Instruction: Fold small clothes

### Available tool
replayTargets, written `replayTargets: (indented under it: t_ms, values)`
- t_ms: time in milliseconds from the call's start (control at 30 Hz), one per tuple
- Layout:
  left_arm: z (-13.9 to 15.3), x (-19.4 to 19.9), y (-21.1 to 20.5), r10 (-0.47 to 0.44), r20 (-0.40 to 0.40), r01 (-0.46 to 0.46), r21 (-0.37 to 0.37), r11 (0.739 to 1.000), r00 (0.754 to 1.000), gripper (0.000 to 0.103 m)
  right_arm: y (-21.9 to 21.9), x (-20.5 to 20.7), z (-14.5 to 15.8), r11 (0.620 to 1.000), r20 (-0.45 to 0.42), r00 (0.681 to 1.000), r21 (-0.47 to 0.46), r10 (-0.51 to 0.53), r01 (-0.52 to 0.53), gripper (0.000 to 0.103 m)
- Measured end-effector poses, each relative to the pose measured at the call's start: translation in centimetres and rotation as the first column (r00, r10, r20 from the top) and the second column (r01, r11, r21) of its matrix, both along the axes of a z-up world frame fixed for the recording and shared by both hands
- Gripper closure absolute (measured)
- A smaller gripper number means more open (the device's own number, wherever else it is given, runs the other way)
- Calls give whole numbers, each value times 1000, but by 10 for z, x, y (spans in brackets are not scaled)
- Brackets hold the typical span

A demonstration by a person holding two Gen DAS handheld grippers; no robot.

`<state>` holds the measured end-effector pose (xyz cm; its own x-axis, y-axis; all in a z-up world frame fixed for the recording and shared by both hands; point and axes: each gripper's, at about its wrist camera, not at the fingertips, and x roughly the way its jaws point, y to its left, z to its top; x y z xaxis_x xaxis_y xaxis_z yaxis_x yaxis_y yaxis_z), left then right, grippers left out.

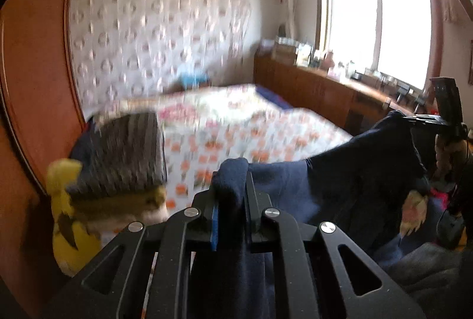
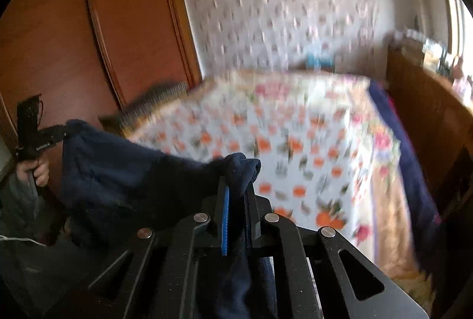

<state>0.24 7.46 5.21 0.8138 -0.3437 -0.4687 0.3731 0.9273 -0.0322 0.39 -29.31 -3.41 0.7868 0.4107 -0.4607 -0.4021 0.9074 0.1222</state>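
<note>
A dark navy garment [image 1: 354, 171] hangs stretched in the air between my two grippers, above the bed. In the left wrist view my left gripper [image 1: 233, 181] is shut on one bunched corner of it. The cloth runs right and up to my right gripper [image 1: 409, 117], held by a hand [image 1: 449, 153]. In the right wrist view my right gripper [image 2: 236, 181] is shut on the other corner of the navy garment [image 2: 118, 171]. The far end reaches my left gripper [image 2: 63, 131] at the left, with a hand [image 2: 37, 171] below it. Both views are motion-blurred.
A bed with a floral cover [image 1: 236, 126] lies ahead. A folded grey striped pile [image 1: 127, 153] and a yellow item [image 1: 65, 215] sit at its left edge, beside a wooden wardrobe [image 1: 29, 82]. A cluttered wooden sideboard [image 1: 310, 88] runs under the window at right.
</note>
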Motion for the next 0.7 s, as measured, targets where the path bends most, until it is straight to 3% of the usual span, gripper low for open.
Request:
replayTargets:
  t_ms: [167, 267, 433, 533, 700]
  values:
    - [64, -23, -1, -6, 156, 10, -22, 1000, 988, 90, -5, -48, 68, 1000, 161, 987, -7, 1, 0, 96]
    - [105, -38, -3, -8, 271, 22, -48, 999, 963, 90, -8, -72, 107, 1000, 245, 969, -15, 15, -12, 96]
    - [150, -43, 4, 12, 376, 11, -59, 998, 927, 90, -13, -110, 164, 997, 391, 920, -65, -1, 29, 96]
    - [177, -50, 6, 27, 434, 3, -67, 998, 901, 90, -20, -122, 189, 994, 442, 897, -80, -28, 70, 96]
    - [193, -57, 8, 31, 484, -3, -58, 998, 875, 90, -33, -143, 205, 990, 486, 871, -68, -78, 127, 96]
